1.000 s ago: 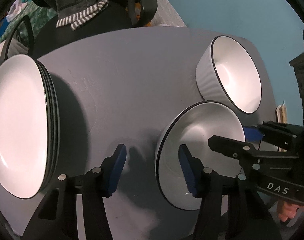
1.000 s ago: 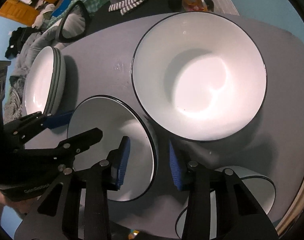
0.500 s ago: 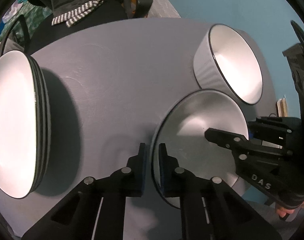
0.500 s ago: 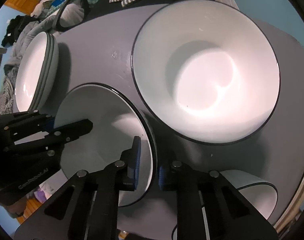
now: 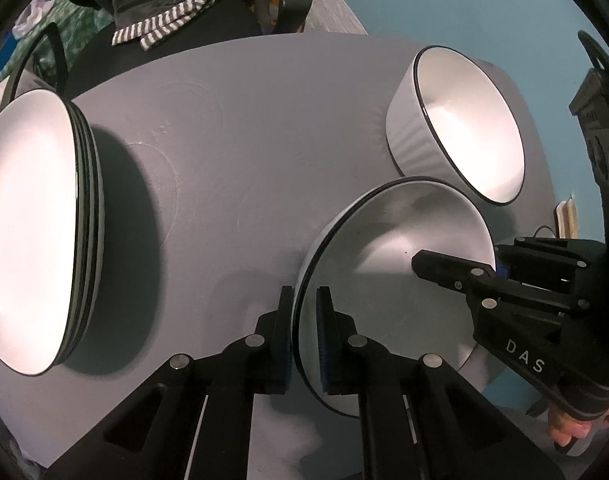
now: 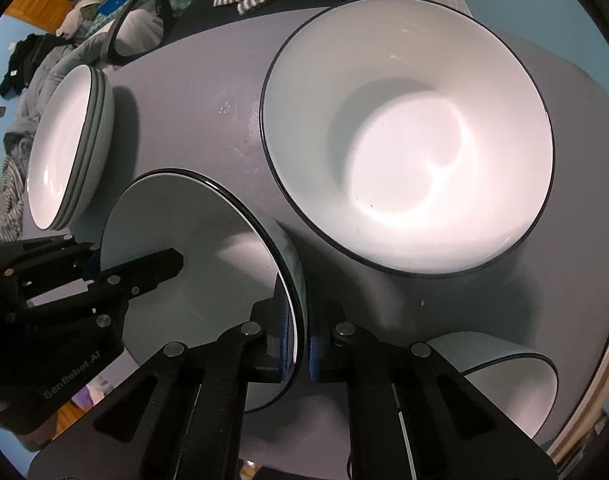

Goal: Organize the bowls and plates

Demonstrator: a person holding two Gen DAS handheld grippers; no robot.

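Note:
A shallow white bowl with a black rim (image 5: 392,248) sits low over the grey table (image 5: 244,120), held from both sides. My left gripper (image 5: 304,292) is shut on its left rim, one blue pad inside and one outside. In the right wrist view the same bowl (image 6: 192,232) has its right rim between the pads of my right gripper (image 6: 302,320), whose jaws are closing and pressing on it. Each gripper shows in the other's view: the right gripper (image 5: 496,266) and the left gripper (image 6: 100,260).
A large deep white bowl (image 6: 408,152) stands just behind the held one. A stack of white plates (image 5: 28,220) lies at the table's left. A smaller bowl (image 6: 504,384) is at the near right edge. A chair with a striped cloth (image 5: 164,20) stands beyond the table.
Both grippers went from open, straddling the shallow bowl's opposite rims, to shut on those rims. The hands stayed almost in place.

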